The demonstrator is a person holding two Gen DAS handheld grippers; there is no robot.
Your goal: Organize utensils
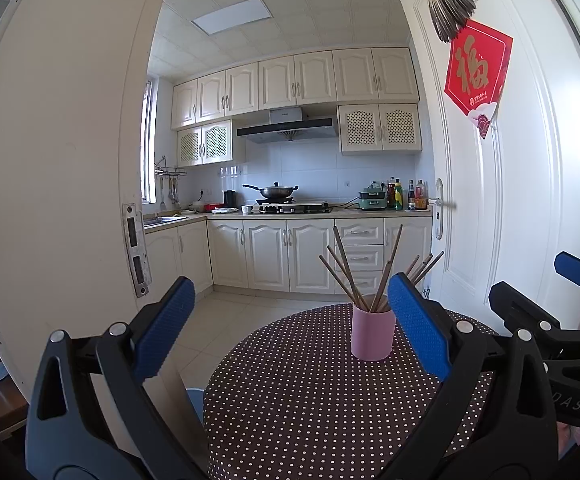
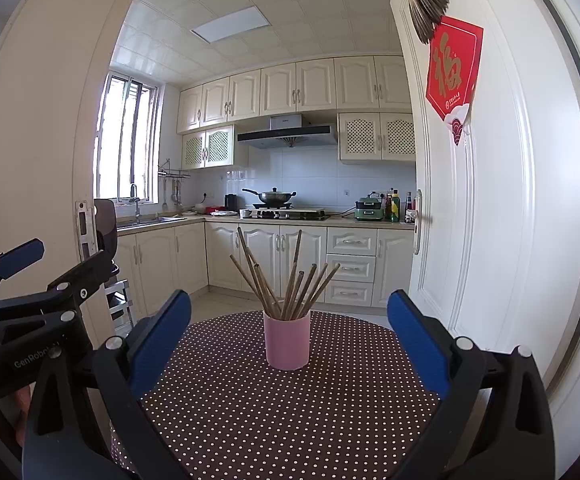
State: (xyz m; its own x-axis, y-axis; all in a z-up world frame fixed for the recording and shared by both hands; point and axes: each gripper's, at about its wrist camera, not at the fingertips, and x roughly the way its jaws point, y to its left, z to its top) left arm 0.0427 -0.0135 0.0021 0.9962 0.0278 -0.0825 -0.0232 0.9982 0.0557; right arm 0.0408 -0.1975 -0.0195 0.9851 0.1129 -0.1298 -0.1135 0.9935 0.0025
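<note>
a: what does the cup (image 2: 287,340) look like?
b: pink, plain, cylindrical, standing upright. a bunch of brown chopsticks (image 2: 285,280) sticks out of it, fanned out and leaning different ways.
a: where is it?
b: on a round table (image 2: 249,408) with a dark brown cloth dotted white, toward the far side of it. beyond it is a kitchen with cream cabinets, and a white door (image 2: 490,200) stands open on the right with a red sign (image 2: 452,70) on it.
a: and the right gripper (image 2: 290,340)?
b: its blue fingers (image 2: 161,340) are spread wide with nothing between them. in the right wrist view the cup sits ahead of it, about centred in the gap and not touched.
a: the left gripper (image 1: 290,328)?
b: also spread wide and holding nothing. in the left wrist view the cup is ahead and off to the right, just beside the right finger in the frame; i cannot tell if they touch.
a: do the two grippers see each other?
b: yes, each shows at the other's frame edge, side by side, near the table's near side.
</note>
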